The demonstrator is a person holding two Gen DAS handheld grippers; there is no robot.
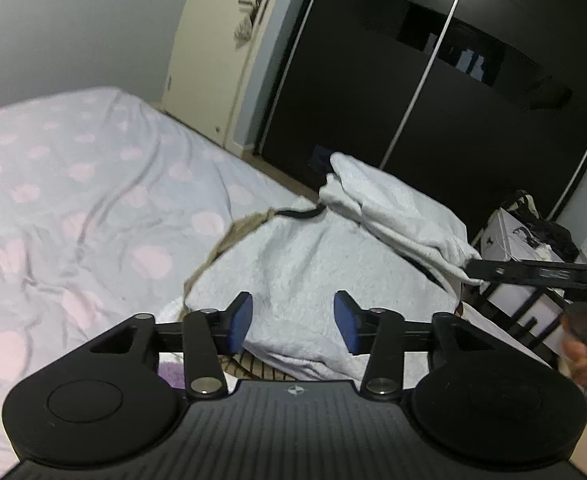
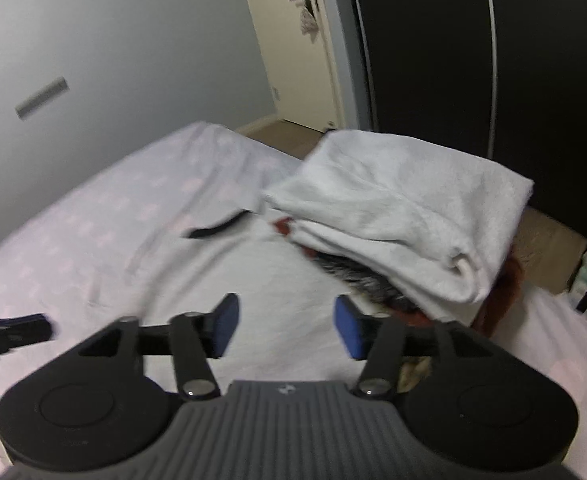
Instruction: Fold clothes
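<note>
A pale grey sweatshirt (image 1: pixel 305 264) lies on the bed, its upper part folded over into a thick layer (image 1: pixel 397 208). In the right wrist view that same folded pile (image 2: pixel 397 208) sits ahead and to the right. My left gripper (image 1: pixel 292 320) hovers over the sweatshirt's near part, open, with nothing between its blue pads (image 1: pixel 240 322). The right gripper (image 2: pixel 286 330) is open too, above bare sheet just left of the pile. Seen from the left wrist, the right gripper (image 1: pixel 478 270) comes in side-on beside the folded edge, a hand (image 1: pixel 581 344) behind it.
The bed sheet (image 1: pixel 73 200) is lilac with pink dots. A beige garment (image 1: pixel 213 248) and a black cord (image 1: pixel 301 213) peek from under the sweatshirt; red and dark clothes (image 2: pixel 507 280) lie beneath the pile. A black wardrobe (image 1: pixel 433 80), a cream door (image 1: pixel 221 60) and boxes (image 1: pixel 509 240) stand beyond.
</note>
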